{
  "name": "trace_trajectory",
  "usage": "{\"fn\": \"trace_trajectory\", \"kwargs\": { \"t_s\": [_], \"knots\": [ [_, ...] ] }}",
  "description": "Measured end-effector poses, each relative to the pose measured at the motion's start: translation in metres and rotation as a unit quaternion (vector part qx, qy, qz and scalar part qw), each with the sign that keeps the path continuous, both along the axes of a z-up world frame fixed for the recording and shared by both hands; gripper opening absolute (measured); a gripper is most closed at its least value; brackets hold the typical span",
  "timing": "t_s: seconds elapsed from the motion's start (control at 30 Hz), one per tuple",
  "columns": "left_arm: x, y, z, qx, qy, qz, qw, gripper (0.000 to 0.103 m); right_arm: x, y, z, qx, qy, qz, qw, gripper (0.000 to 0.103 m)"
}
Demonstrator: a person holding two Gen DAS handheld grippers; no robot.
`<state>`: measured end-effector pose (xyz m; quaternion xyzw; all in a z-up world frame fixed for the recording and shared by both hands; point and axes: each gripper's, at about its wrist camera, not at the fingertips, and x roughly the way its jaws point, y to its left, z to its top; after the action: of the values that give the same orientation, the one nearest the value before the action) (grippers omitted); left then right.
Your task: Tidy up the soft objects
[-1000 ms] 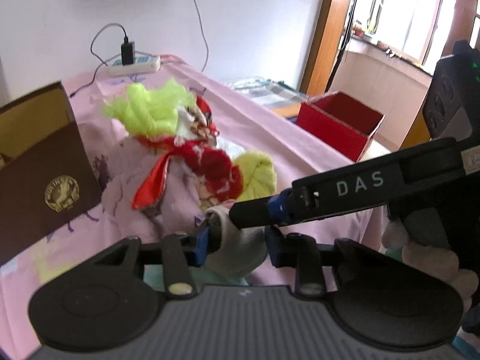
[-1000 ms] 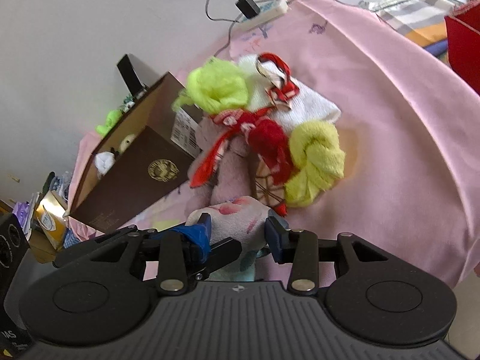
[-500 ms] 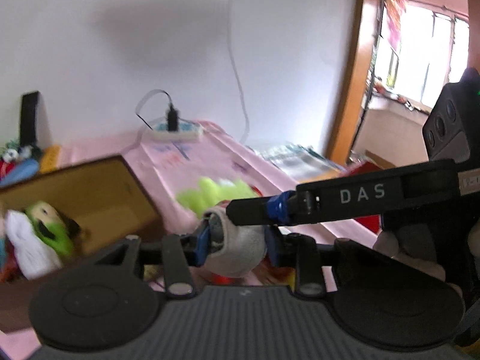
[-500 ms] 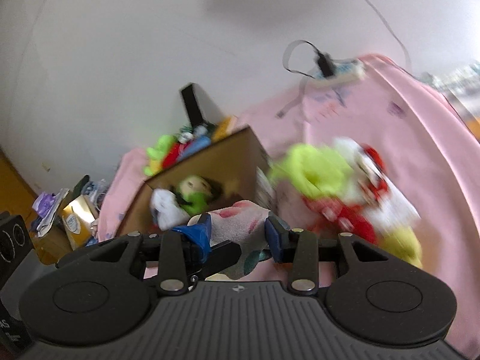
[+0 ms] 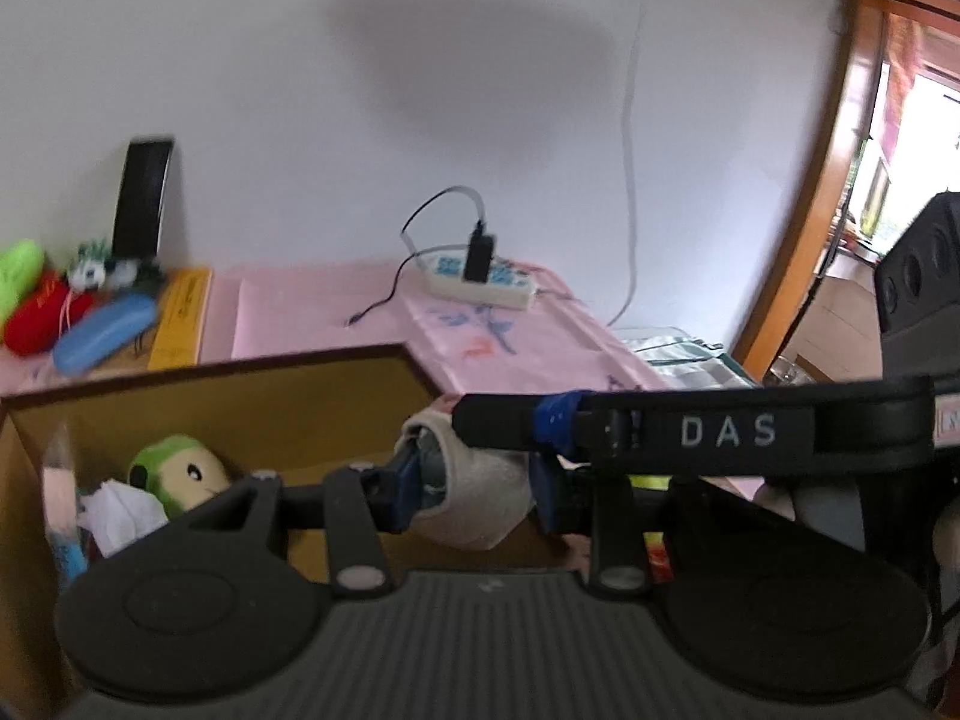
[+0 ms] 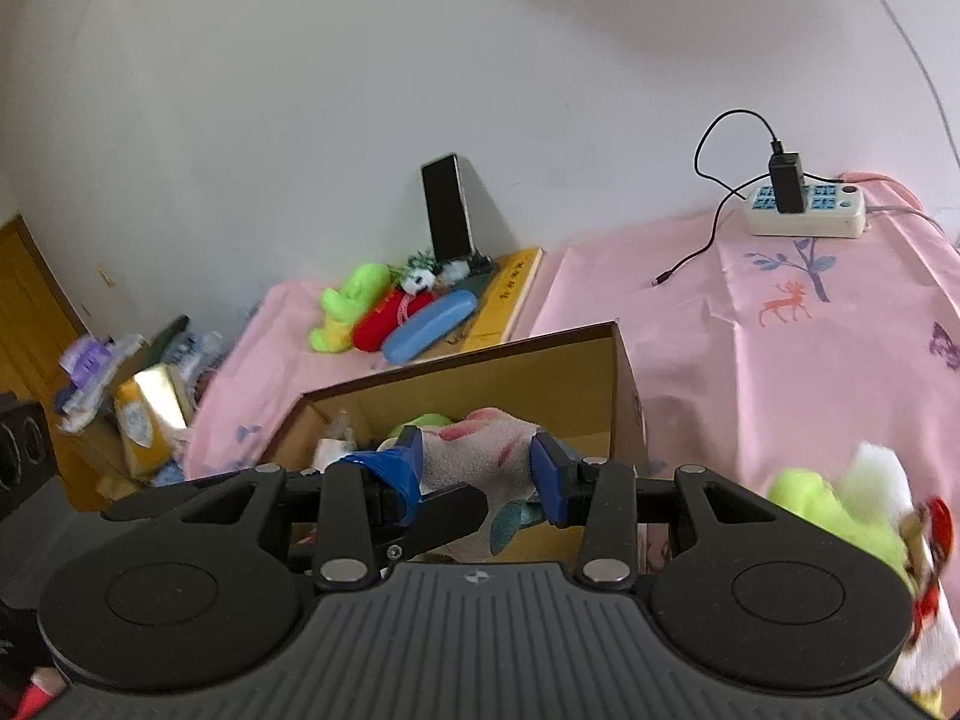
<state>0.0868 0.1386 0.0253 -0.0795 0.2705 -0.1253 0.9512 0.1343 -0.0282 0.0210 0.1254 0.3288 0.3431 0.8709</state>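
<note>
The white letters "DAS" stand on the long black finger of the right gripper [image 5: 690, 429], which crosses the left wrist view from the right. The flat yellow book [image 6: 510, 294] lying on the pink cloth by the wall carries dark printing along its edge, too small and blurred to read.

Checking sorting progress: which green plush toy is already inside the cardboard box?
The round green plush with a black eye; the other green plush lies against the wall.

Rolled sock [image 6: 474, 456] over brown box [image 6: 540, 372]
</note>
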Motion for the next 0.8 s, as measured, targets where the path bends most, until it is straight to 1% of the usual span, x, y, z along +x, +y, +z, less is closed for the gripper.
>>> {"fn": "trace_trajectory", "kwargs": {
  "t_s": [0.13,0.23,0.43,0.53,0.6,0.67,0.8],
  "knots": [
    [0.025,0.010,-0.014,-0.011,0.026,0.004,0.9996,0.030,0.021,0.009,-0.012,-0.014,0.019,-0.005,1.000,0.024],
    [0.039,0.015,-0.022,-0.021,0.040,0.006,0.9990,0.030,0.030,0.012,-0.018,-0.017,0.024,-0.013,0.999,0.024],
    [0.052,0.014,-0.035,-0.021,0.068,0.012,0.9974,0.030,0.040,0.016,-0.032,-0.021,0.045,-0.026,0.998,0.025],
    [0.055,0.013,-0.041,-0.028,0.083,0.013,0.9961,0.033,0.040,0.013,-0.035,-0.007,0.053,-0.025,0.998,0.025],
    [0.058,0.013,-0.046,-0.032,0.092,0.014,0.9951,0.036,0.038,0.011,-0.034,0.001,0.048,-0.027,0.998,0.025],
    [0.059,0.011,-0.049,-0.027,0.097,0.014,0.9949,0.041,0.035,0.010,-0.031,0.007,0.037,-0.029,0.999,0.025],
    [0.054,0.006,-0.049,-0.012,0.092,0.012,0.9956,0.042,0.030,0.007,-0.028,0.012,0.030,-0.033,0.999,0.025]
  ]
}}
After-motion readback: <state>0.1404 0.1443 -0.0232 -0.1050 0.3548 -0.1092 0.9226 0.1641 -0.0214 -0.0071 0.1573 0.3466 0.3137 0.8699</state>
